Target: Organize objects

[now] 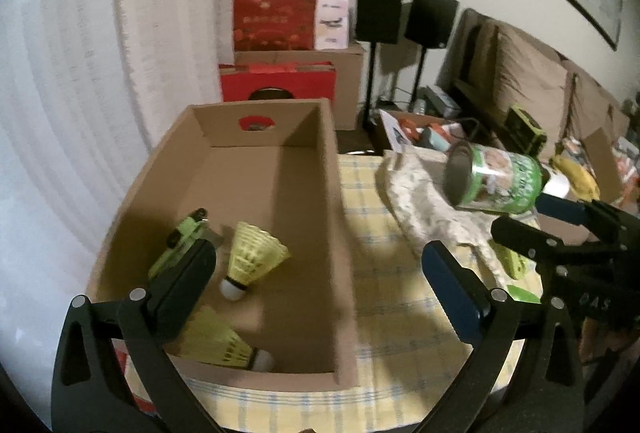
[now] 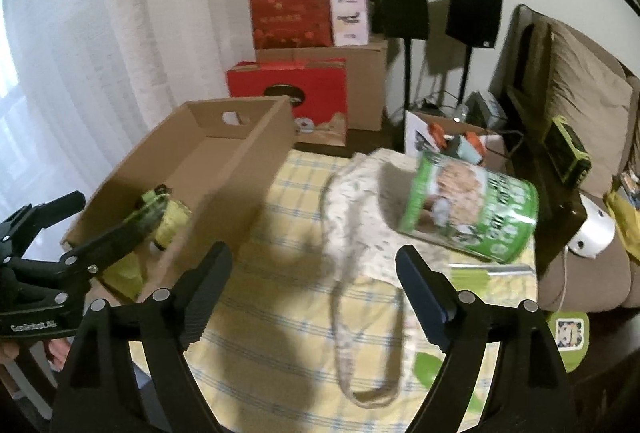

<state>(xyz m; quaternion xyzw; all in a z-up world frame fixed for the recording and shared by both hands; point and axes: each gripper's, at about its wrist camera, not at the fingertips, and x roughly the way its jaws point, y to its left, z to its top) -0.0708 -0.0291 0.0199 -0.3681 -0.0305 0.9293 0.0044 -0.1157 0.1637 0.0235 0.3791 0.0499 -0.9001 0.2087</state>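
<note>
Likely next: can (image 2: 468, 207), green label, lying tilted on cloth bag (image 2: 360, 201) at far right of counter (image 2: 288, 185). Looks like rigid metal, smooth printed wall, so slippery and prone to roll off the soft bag when nudged. Weight unclear; open-looking end (image 1: 458, 173) suggests possibly empty and light, but cannot confirm. Best hold: across the round body mid-length, pads on opposite sides, not on the rims. Wide body, needs near-full spread.

Box (image 1: 256, 193) on left of counter, already holding two yellow shuttlecocks (image 1: 256, 257) and a green clip-like item (image 1: 184, 233). Shuttlecocks: very light, skirt crushable, better pinched at the white cork than at the skirt.

Bag: soft, floppy, handles trailing toward near edge; easiest taken by a handle or a bunched fold.

Left hand-held gripper (image 1: 320, 289) spread wide, nothing between pads, over near corner of box. Right hand-held gripper (image 2: 316, 293) also apart and empty, above bag, short of can.
</note>
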